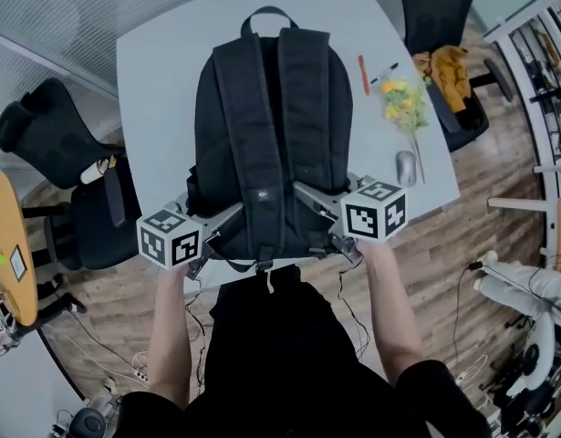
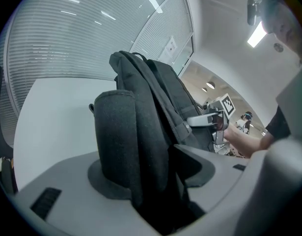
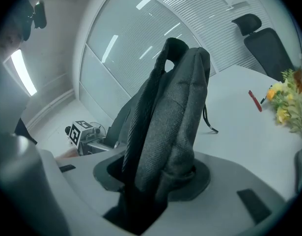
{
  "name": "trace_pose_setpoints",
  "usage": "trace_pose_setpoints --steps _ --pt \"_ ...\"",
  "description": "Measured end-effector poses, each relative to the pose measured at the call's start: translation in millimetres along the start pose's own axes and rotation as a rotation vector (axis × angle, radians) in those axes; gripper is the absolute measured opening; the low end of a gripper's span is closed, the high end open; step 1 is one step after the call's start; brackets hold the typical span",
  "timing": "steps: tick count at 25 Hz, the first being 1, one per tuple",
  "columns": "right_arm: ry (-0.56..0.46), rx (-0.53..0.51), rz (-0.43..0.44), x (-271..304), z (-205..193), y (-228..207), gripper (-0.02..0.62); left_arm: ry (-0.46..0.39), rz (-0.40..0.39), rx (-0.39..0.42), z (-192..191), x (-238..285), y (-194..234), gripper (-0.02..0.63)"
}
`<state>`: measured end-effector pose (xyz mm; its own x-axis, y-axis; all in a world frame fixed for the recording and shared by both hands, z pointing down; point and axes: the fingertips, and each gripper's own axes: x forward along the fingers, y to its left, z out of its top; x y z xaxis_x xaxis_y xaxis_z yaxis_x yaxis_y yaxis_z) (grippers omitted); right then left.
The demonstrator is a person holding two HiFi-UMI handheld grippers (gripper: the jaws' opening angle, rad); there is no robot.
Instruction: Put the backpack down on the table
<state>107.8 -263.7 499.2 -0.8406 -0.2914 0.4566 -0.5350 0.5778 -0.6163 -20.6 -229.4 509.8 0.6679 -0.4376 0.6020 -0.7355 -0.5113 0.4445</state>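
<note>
Backpack (image 1: 271, 144) straps-up over table (image 1: 161, 62), long axis pointing away, top handle (image 1: 268, 13) farthest

Even overhead light, fisheye-warped edges

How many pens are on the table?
2: an orange pen right of the backpack, and a dark pen just past it, near the flowers. The backpack may hide others.
</note>
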Motion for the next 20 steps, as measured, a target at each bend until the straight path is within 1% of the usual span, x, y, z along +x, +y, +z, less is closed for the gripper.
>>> trace_pose_setpoints --steps 15,20 --pt "0.037 0.055 -0.063 34.3 29.7 -58.1 0.199 0.051 -0.038 -0.026 29.3 50.0 51.7 0.252" --pt "0.063 0.061 -0.079 46.5 34.6 -80.6 0.201 0.06 -0.041 -0.051 31.7 69.0 67.3 0.252"
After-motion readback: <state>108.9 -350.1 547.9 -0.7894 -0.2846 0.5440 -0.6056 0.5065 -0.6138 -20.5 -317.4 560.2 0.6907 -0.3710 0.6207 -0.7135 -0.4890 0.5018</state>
